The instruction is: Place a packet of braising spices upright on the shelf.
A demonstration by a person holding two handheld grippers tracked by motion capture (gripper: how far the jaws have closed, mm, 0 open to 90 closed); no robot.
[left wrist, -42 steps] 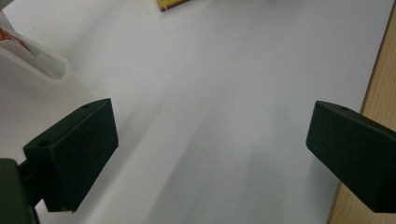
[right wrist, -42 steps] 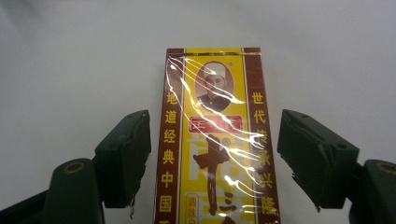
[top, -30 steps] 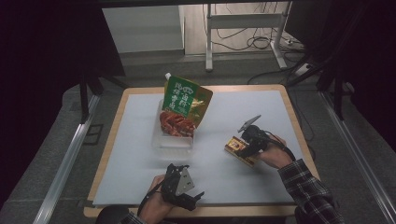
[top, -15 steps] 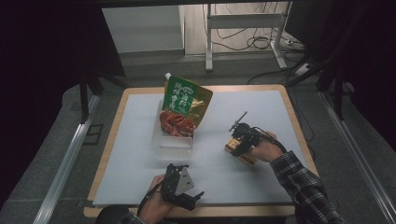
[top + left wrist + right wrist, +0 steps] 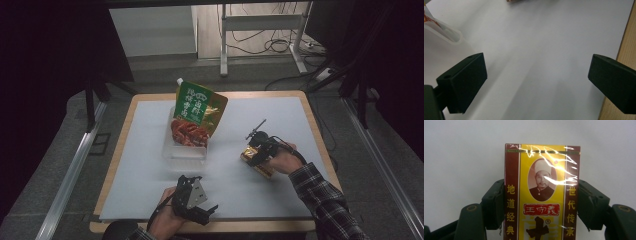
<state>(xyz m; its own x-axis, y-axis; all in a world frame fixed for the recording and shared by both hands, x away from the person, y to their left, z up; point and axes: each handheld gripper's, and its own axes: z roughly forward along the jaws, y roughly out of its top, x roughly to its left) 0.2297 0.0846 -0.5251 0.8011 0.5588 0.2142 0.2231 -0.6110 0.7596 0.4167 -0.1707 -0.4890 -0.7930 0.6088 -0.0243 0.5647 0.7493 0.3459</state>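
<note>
Grasp step: right tongs [image 5: 541,205] have just been closing, now clamped on the yellow-and-maroon box [image 5: 541,192] flat on the bench [image 5: 150,150]; left tongs [image 5: 536,82] apart, idle; next, lift it clear.

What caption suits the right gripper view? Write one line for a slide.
Right gripper fingers closed against both sides of a red-and-yellow box on the white table.

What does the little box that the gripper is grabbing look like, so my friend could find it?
Start at the white table and go to its right side, where the right gripper has just been closing its jaws around a small box. It is flat, yellow with dark red edges, wrapped in shiny film. The green pouch standing in the clear tray is far bigger.
</note>
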